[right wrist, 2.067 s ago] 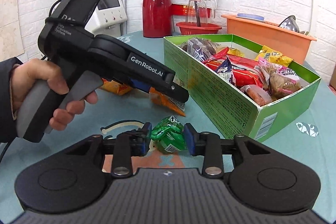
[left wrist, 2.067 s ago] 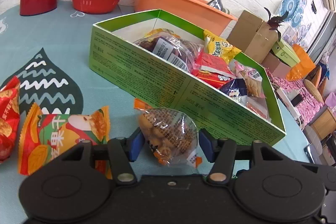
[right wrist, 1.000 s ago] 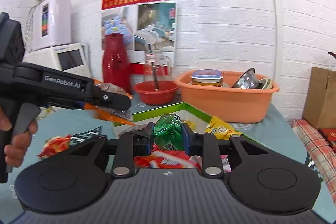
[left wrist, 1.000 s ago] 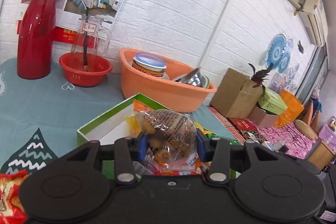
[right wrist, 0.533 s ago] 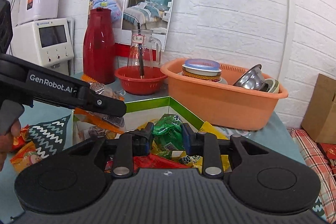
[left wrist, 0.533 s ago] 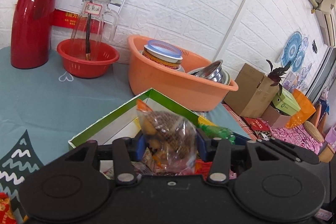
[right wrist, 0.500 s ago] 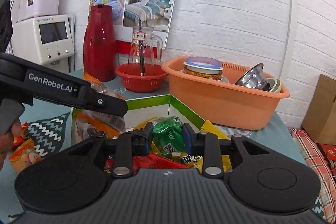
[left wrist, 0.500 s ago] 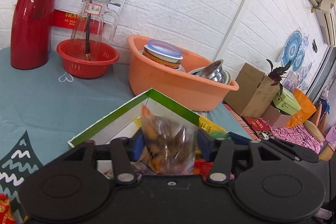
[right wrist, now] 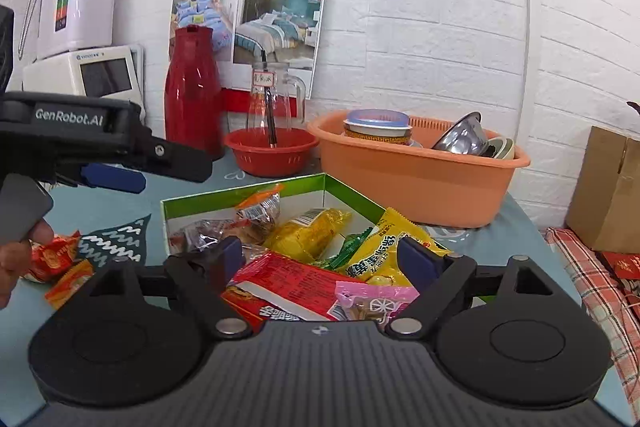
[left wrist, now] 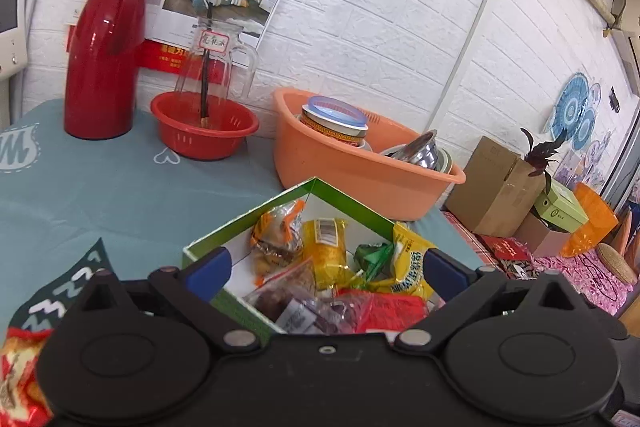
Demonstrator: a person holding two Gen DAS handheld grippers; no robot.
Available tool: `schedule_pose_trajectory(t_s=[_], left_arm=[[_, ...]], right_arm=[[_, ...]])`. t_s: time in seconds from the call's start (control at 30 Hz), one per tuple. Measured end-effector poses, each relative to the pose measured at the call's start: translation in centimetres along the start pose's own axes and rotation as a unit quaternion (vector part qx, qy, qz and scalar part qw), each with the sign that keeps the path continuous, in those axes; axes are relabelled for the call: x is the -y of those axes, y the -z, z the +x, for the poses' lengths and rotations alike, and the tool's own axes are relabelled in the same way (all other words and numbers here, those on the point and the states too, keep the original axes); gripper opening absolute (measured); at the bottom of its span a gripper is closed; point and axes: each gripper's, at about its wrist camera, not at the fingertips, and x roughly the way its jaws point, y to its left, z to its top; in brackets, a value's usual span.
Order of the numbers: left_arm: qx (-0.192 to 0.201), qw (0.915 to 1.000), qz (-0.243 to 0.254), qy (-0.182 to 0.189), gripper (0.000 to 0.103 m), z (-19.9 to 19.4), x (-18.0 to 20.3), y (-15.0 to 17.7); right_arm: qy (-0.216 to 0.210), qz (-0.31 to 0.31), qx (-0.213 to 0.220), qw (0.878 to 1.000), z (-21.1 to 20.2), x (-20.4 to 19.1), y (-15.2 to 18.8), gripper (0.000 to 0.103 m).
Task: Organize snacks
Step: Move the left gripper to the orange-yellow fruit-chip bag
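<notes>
Both hand-held grippers — left (left wrist: 324,269), right (right wrist: 320,257) — just opened wide, empty; box (right wrist: 304,185) nearly full — packets (right wrist: 52,259) at 9 o'clock remain.

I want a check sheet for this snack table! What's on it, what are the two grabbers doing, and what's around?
Surface: teal tablecloth with a zigzag print.
Job's things: green box packed with snacks; clear biscuit bag and small green packet lie inside; two red-orange packets wait outside on the cloth.
Clutter: red flask, glass jug in a red bowl, orange tub with dishes.
Grippers: left gripper and right gripper both open over the box, jaws just opened, holding nothing.
Cables: nothing seen on the table.
Surroundings: white brick wall, posters, cardboard box.
</notes>
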Motion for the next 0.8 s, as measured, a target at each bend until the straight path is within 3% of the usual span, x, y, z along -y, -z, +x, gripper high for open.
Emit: schedule_pose_trajectory(t_s=[0.3, 0.47, 0.67, 0.8], left_arm=[[-0.004, 0.9997, 0.012, -0.023, 0.103, -4.6, 0.5, 2.5], [-0.009, 0.9994, 0.008, -0.033, 0.103, -6.4, -0.1, 4.0], [-0.008, 0.9990, -0.017, -0.040, 0.103, -8.8, -2.9, 5.4], [-0.029, 0.9979, -0.037, -0.045, 0.103, -8.9, -5.4, 6.2]], right_arm=[[-0.047, 0.011, 0.013, 0.999, -4.6, -3.1, 1.1, 0.103], [-0.064, 0.038, -0.010, 0.997, -5.3, -5.2, 2.0, 0.103], [-0.067, 0.047, -0.048, 0.996, -5.2, -7.6, 3.2, 0.103], [-0.075, 0.048, -0.053, 0.995, -5.4, -8.7, 4.0, 0.103]])
